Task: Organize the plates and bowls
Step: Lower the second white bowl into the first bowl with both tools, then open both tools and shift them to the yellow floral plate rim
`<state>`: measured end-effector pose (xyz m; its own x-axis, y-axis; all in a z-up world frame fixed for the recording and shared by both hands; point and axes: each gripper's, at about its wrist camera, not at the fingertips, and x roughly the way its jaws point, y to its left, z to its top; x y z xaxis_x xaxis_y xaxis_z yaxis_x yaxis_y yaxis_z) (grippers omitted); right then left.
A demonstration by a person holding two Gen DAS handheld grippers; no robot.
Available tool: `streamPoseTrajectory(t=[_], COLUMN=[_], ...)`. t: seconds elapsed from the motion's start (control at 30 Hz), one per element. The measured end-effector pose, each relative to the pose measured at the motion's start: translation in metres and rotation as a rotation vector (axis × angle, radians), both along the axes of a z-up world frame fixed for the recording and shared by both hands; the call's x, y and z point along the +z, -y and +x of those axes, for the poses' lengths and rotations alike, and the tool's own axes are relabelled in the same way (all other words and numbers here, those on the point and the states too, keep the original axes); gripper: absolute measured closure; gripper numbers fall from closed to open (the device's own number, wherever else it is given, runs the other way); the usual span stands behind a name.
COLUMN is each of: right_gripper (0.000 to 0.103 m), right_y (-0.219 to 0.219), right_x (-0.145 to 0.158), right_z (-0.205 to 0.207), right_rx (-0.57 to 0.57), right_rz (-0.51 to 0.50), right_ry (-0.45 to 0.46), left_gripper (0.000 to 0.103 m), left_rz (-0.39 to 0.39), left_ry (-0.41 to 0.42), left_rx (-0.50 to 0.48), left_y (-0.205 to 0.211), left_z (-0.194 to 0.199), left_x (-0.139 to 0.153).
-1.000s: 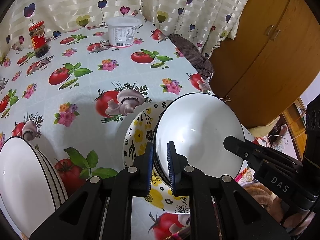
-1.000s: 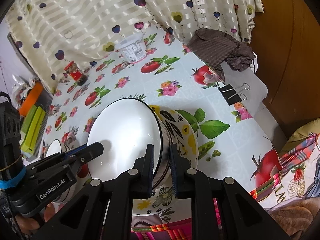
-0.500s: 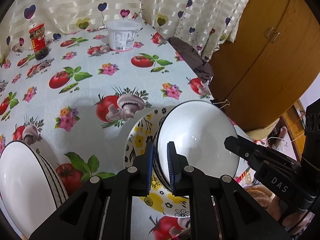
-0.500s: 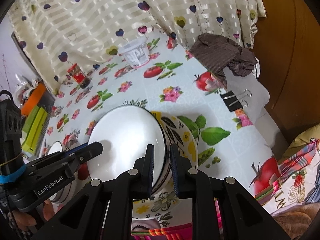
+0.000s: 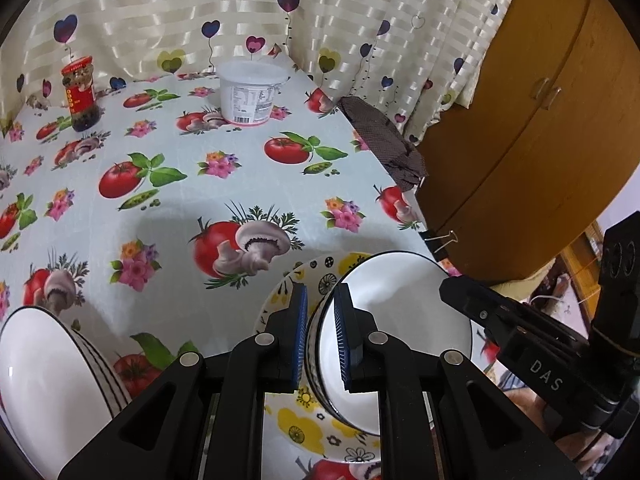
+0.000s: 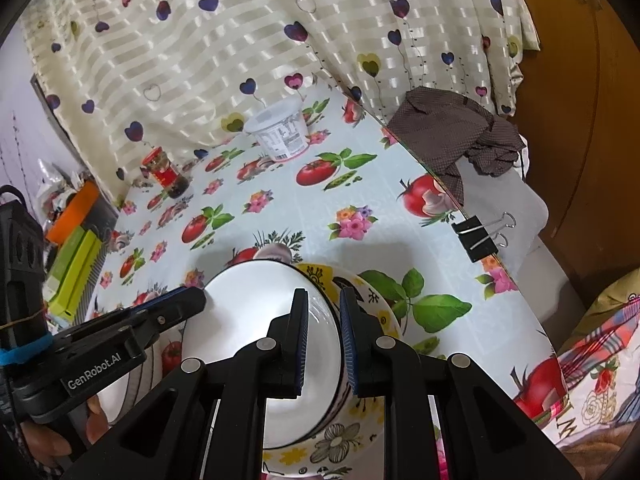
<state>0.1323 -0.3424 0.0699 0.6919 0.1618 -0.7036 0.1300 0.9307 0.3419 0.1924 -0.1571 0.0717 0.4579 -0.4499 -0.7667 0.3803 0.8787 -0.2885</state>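
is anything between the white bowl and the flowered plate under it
Nothing visible. The white bowl, gripped at opposite rims by the left gripper and right gripper, sits directly over the flowered plate.

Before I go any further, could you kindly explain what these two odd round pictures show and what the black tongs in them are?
No robot here: a person holds a hand-held gripper in each hand, and each carries a wide-angle camera looking along its two fingers. That explains the round, bent pictures.

The left camera shows the left hand-held gripper, closed on the rim of a white bowl. The right camera shows the right hand-held gripper, closed on the opposite rim of that bowl. Each view also catches the other tool at its edge.

The bowl is over a plate with yellow flowers, on a table covered with a tomato-print cloth. Also there: a second white bowl, a red-labelled jar, a white tub, a brown cloth and a binder clip.
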Motion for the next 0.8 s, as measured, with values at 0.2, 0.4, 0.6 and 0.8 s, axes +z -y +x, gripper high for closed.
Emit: streamPoseTrajectory(t=[0.2,0.4,0.6,0.8], right_gripper=[0.086,0.086,0.087,0.088], right_y=[-0.001,-0.002,0.002,0.007], right_x=[0.002,-0.001,-0.006,-0.006], right_z=[0.004,0.011,0.015,0.016], right_rx=[0.009,0.034,0.032,0.038], right_rz=[-0.017,0.025,0.078,0.110], right_ry=[0.024,0.010,0.014,0.010], left_gripper=[0.089,0.089,0.087,0.086], left_rz=[0.001,-0.008,-0.027,-0.016], left_ry=[0.007,0.000,-0.020,-0.031], left_rx=[-0.007,-0.009,-0.013,-0.016], left_y=[0.004,0.006,0.005,0.007], left_z=[0.001,0.006,0.012,0.011], left_x=[0.000,-0.002,-0.005,-0.006])
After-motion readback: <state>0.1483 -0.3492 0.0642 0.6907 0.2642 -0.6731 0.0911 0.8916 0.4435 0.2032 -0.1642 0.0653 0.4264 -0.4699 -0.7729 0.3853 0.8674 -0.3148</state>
